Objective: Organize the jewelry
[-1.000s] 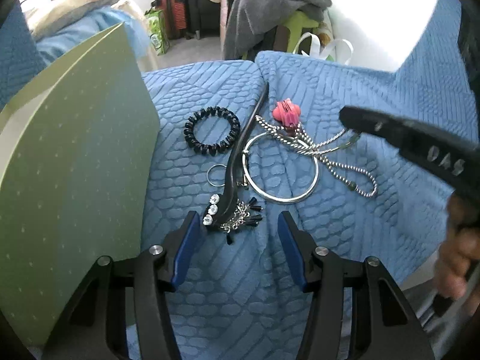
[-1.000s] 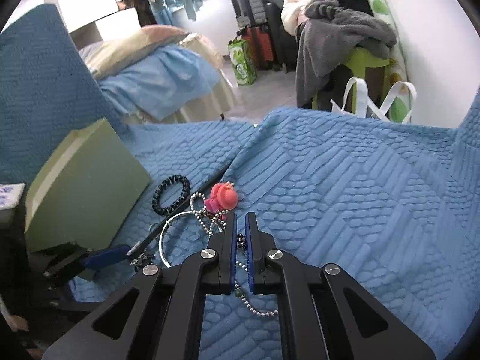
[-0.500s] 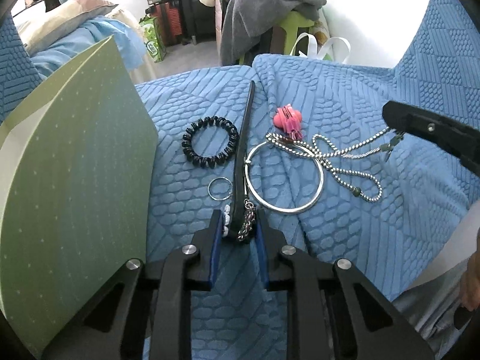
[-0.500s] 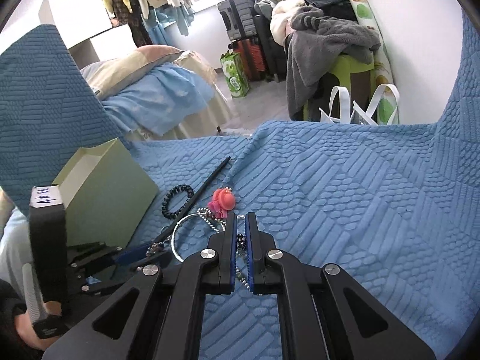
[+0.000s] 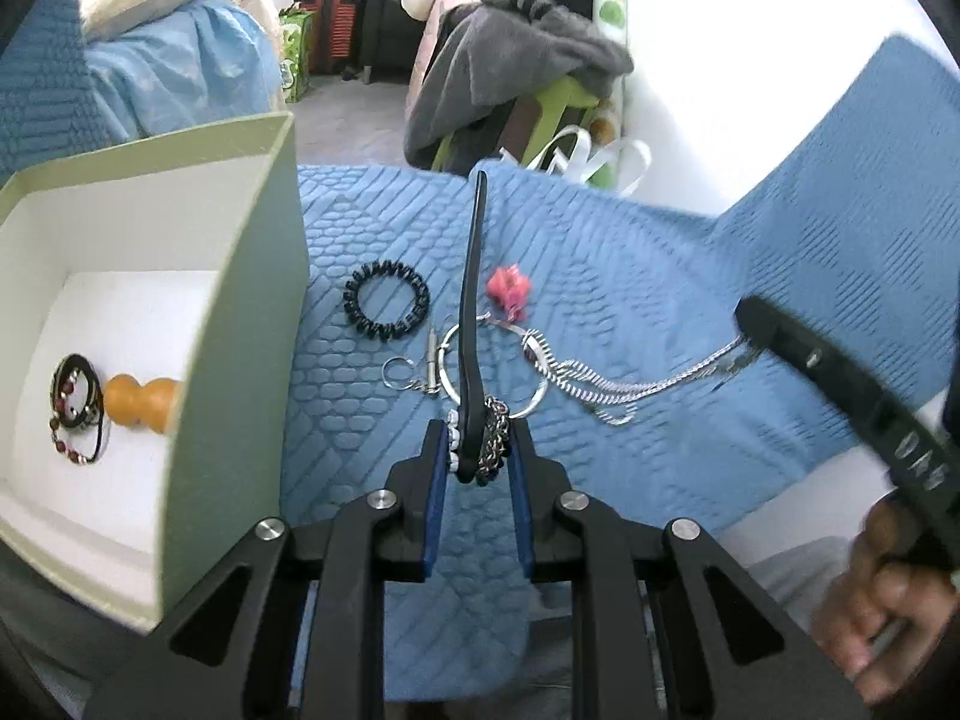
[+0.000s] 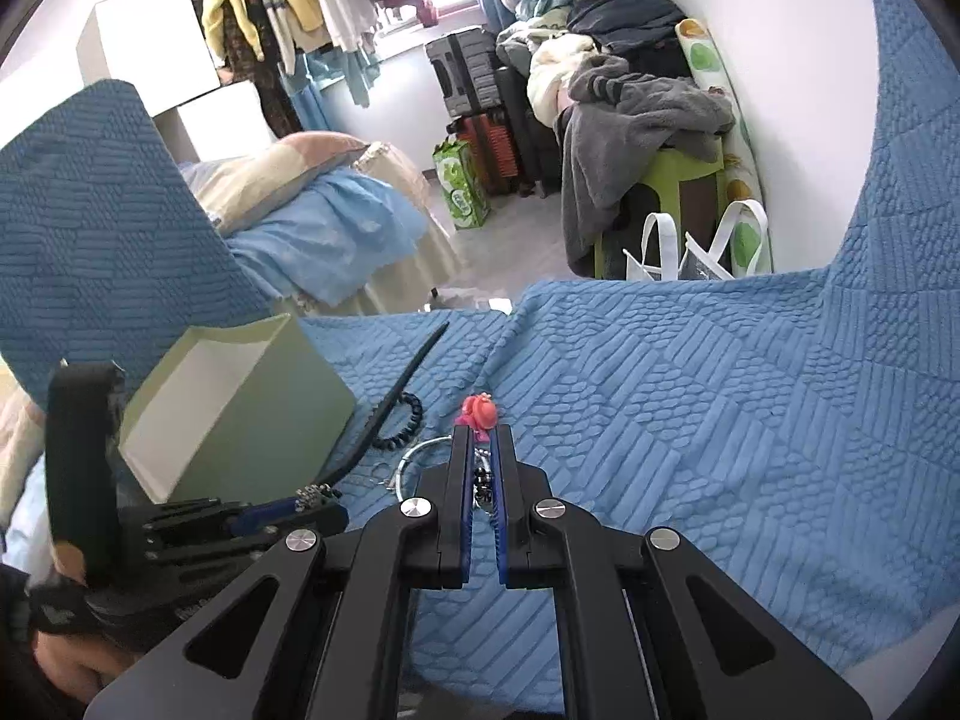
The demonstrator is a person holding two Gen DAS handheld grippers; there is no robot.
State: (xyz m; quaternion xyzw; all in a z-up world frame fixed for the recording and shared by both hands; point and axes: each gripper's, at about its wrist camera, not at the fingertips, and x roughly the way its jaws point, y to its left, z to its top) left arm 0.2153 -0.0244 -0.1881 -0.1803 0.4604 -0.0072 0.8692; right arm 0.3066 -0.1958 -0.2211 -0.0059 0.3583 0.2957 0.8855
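Observation:
My left gripper (image 5: 478, 450) is shut on the jewelled end of a long black hair stick (image 5: 470, 300) and holds it above the blue quilt (image 5: 630, 276). My right gripper (image 6: 480, 438) is shut on a silver bead chain (image 5: 636, 387), stretched taut over the quilt. A silver bangle (image 5: 534, 342), a pink clip (image 5: 509, 291), a black coil hair tie (image 5: 387, 309) and a small key ring (image 5: 397, 371) lie on the quilt. The green box (image 5: 240, 312) stands open at left, holding a bead bracelet (image 5: 75, 402) and an orange gourd (image 5: 141, 402).
The quilt's near edge drops off below my grippers. Beyond the quilt are a bed (image 6: 312, 210), suitcases (image 6: 480, 114), a green stool with a grey blanket (image 6: 648, 120) and tote bags (image 6: 696, 246).
My left gripper closed on the hair stick and lifted it, and the box interior came into view. My right gripper rose and pulled the chain rightward, taut.

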